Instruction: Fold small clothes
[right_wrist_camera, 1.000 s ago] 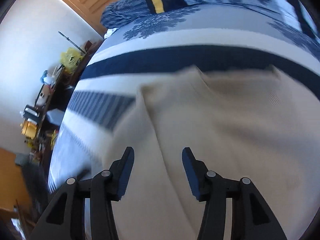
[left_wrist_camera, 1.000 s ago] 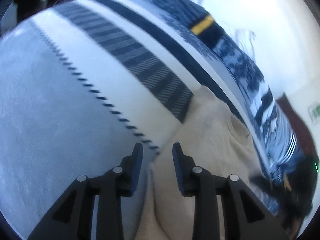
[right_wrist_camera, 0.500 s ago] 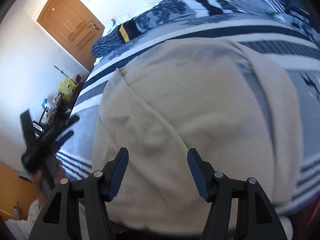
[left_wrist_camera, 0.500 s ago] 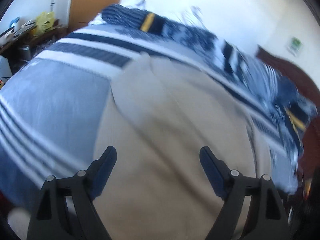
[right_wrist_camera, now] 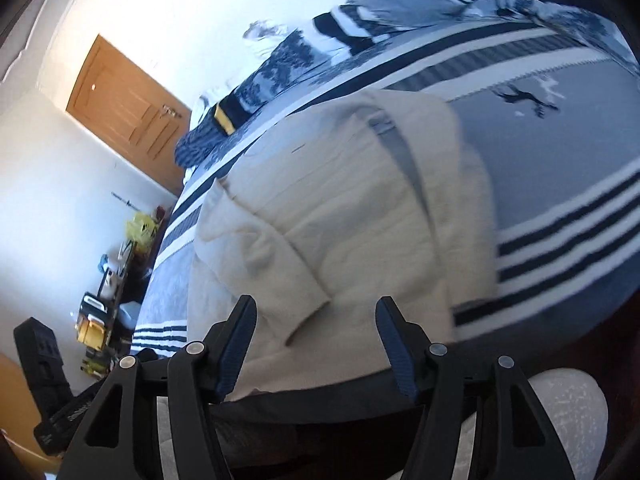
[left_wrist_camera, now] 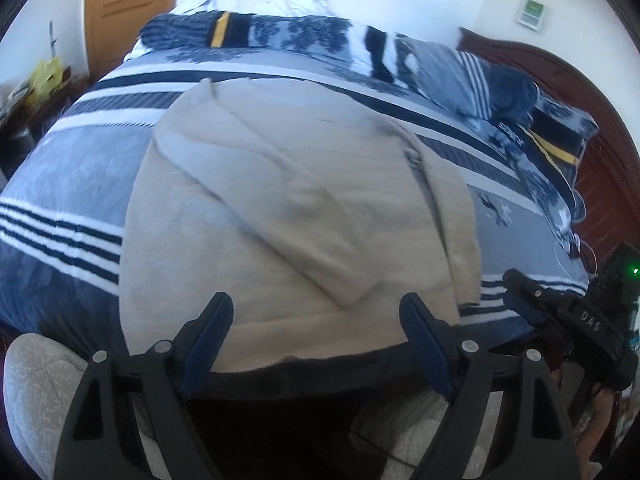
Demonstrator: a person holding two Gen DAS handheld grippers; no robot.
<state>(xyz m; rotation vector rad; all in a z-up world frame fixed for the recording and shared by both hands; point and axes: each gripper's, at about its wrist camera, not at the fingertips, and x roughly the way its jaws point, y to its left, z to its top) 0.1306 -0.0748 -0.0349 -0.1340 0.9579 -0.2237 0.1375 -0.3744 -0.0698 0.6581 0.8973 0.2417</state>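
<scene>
A beige sweater [left_wrist_camera: 296,216] lies on the striped bed [left_wrist_camera: 60,184], one sleeve [right_wrist_camera: 280,264] folded across. Both grippers, left [left_wrist_camera: 316,332] and right [right_wrist_camera: 316,336], hang spread and empty. The sleeve could slip if tugged.

Bed [left_wrist_camera: 72,168] w/ blue-white striped cover, pillows [left_wrist_camera: 472,76] by dark wood headboard [left_wrist_camera: 600,128]. Wooden door [right_wrist_camera: 124,120], yellow bag [right_wrist_camera: 140,228] on cluttered side furniture.

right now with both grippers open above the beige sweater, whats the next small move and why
Probably bring the right gripper down onto the right sleeve and fold it across the body. The left sleeve already lies diagonally over the beige sweater, while the right one lies out along the side on the bedspread.
</scene>
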